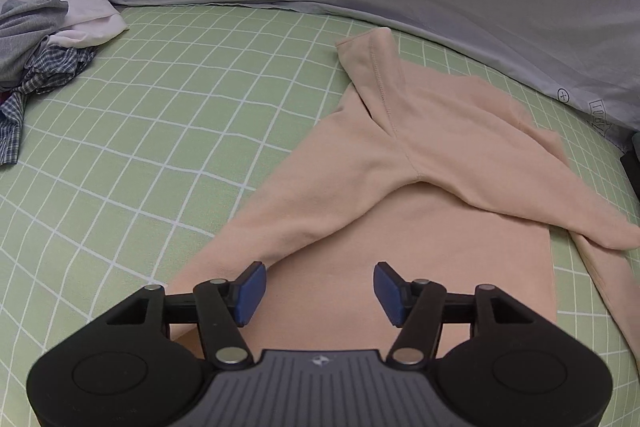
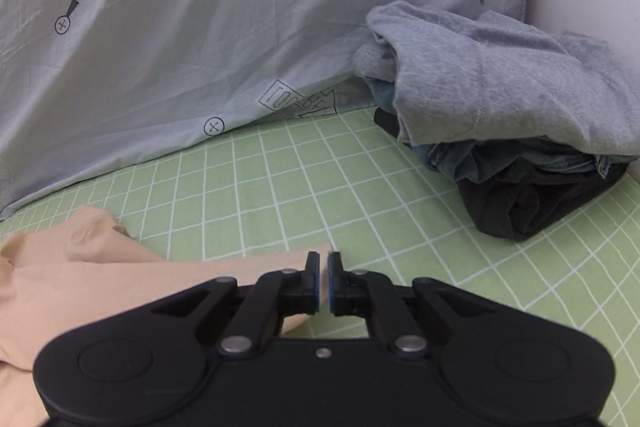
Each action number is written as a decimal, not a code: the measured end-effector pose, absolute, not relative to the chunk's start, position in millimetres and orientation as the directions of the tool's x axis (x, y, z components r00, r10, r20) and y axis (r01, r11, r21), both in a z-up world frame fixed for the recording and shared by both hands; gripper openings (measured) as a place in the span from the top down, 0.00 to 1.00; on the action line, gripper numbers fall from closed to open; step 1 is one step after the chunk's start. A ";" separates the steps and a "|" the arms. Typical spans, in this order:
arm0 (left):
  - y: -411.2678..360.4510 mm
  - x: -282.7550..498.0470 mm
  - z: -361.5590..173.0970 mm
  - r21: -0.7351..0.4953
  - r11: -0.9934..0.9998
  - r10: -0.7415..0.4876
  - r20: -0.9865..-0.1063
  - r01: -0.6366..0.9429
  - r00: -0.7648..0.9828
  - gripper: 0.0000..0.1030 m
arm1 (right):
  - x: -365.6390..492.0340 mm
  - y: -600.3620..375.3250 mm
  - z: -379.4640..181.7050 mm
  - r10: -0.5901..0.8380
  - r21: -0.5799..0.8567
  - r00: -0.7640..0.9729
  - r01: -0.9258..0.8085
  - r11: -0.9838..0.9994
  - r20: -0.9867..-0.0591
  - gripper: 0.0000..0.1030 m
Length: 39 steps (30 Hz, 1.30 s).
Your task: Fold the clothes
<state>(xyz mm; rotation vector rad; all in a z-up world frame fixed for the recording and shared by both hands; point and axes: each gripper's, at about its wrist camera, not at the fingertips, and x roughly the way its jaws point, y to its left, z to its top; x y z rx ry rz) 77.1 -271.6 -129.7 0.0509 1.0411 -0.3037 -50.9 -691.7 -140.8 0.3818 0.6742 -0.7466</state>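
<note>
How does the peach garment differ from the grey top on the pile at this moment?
The peach garment lies spread on the green checked sheet, with a sleeve folded across it; the grey top is bunched up. The peach garment lies by itself, while the grey top sits on a pile of dark clothes. The peach one is plain and smooth, the grey one mottled. Neither is gripped by tongs.

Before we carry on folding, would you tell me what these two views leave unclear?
- Peach long-sleeved top: near hem hidden behind the left tongs, left wrist view.
- Its sleeve end: masked by the right tongs; grip unclear.
- Dark garments under the grey sweatshirt: covered, right wrist view.
</note>
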 end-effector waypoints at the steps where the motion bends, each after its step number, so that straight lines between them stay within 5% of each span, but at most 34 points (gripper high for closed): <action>1: -265.4 73.5 -126.7 -0.091 0.960 -0.213 -0.853 0.266 0.477 0.34 | -54.2 -686.4 -142.1 -0.493 0.089 0.541 0.730 0.677 -0.682 0.78; 3: -248.5 67.5 -122.1 -0.086 0.966 -0.201 -0.845 0.244 0.495 0.27 | -60.2 -671.3 -142.3 -0.498 0.111 0.550 0.738 0.666 -0.670 0.51; 6: -221.1 61.1 -118.2 -0.100 0.973 -0.195 -0.836 0.208 0.512 0.25 | -66.0 -638.7 -142.2 -0.445 0.194 0.599 0.715 0.671 -0.665 0.49; 11: -170.6 60.5 -112.9 -0.127 0.973 -0.212 -0.825 0.194 0.524 0.19 | -66.4 -562.8 -145.4 -0.331 0.339 0.684 0.651 0.679 -0.649 0.25; 16: -125.6 62.4 -105.5 -0.170 0.955 -0.275 -0.814 0.244 0.511 0.18 | -57.7 -472.6 -149.9 -0.149 0.456 0.702 0.592 0.665 -0.696 0.32; 19: -107.5 66.9 -108.9 -0.141 0.946 -0.275 -0.826 0.293 0.493 0.18 | -45.9 -420.4 -150.8 -0.085 0.460 0.703 0.546 0.701 -0.706 0.59; 22: -89.4 70.8 -118.3 -0.108 0.928 -0.275 -0.844 0.357 0.460 0.18 | -30.3 -369.3 -154.8 -0.020 0.481 0.703 0.507 0.716 -0.711 0.74; 29: -71.9 68.3 -131.4 -0.058 0.827 -0.323 -0.863 0.559 0.388 0.18 | -0.8 -284.8 -152.8 0.081 0.557 0.728 0.442 0.703 -0.681 0.72; 31: -70.4 68.1 -134.6 -0.059 0.806 -0.334 -0.867 0.588 0.371 0.18 | 5.0 -270.6 -151.8 0.083 0.552 0.722 0.444 0.706 -0.687 0.56; 39: -69.8 62.6 -149.6 -0.053 0.738 -0.350 -0.882 0.673 0.315 0.18 | 7.6 -248.6 -152.4 0.076 0.543 0.713 0.455 0.706 -0.697 0.57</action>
